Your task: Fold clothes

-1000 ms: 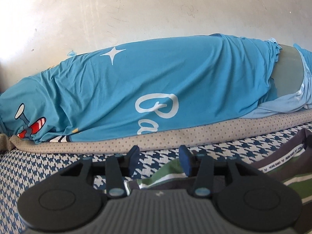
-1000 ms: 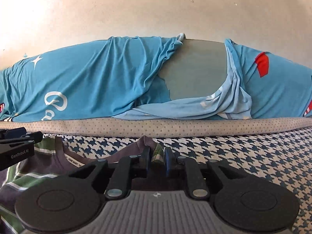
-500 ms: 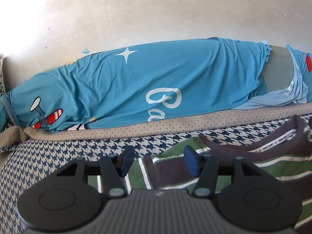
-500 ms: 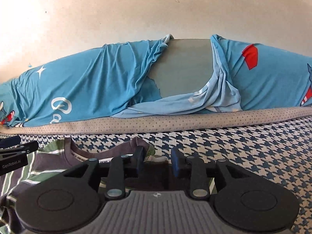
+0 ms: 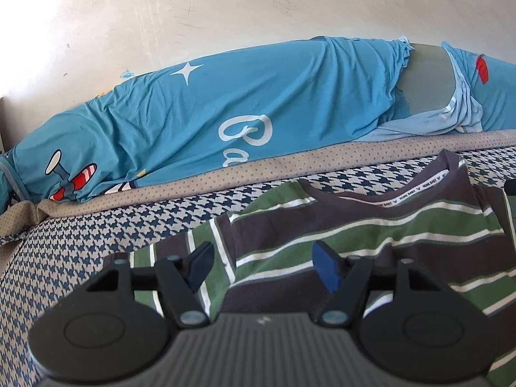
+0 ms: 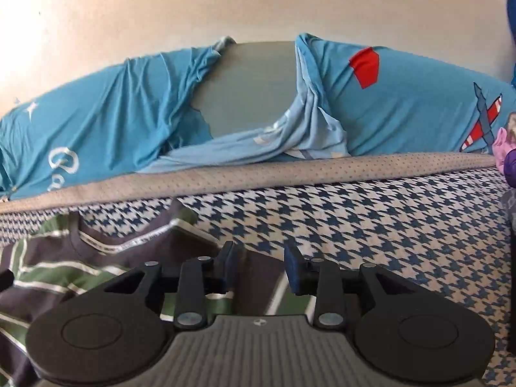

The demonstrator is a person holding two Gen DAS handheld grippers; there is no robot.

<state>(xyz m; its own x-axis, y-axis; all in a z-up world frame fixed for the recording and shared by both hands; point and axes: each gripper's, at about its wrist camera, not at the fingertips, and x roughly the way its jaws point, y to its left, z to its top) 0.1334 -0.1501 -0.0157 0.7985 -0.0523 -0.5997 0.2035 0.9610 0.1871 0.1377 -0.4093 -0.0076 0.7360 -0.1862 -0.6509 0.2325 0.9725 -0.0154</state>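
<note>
A green, brown and white striped t-shirt [image 5: 371, 225] lies flat on the houndstooth bed cover [image 5: 96, 235], its collar toward the wall. My left gripper [image 5: 262, 267] is open and empty, hovering over the shirt's left shoulder and sleeve. In the right wrist view the shirt [image 6: 64, 267] lies at the lower left. My right gripper [image 6: 259, 269] is open and empty over the shirt's right edge.
A long bolster in a blue cartoon-print cover [image 5: 242, 113] lies along the white wall [image 5: 193, 9] behind a beige dotted sheet edge [image 5: 290, 164]. Pink and purple cloth [image 6: 506, 151] shows at the far right. Bare houndstooth cover [image 6: 387, 219] stretches to the right of the shirt.
Both grippers have opened wider and drawn back from the wall. The right gripper let go of the shirt's collar edge. The shirt now lies spread flat.
</note>
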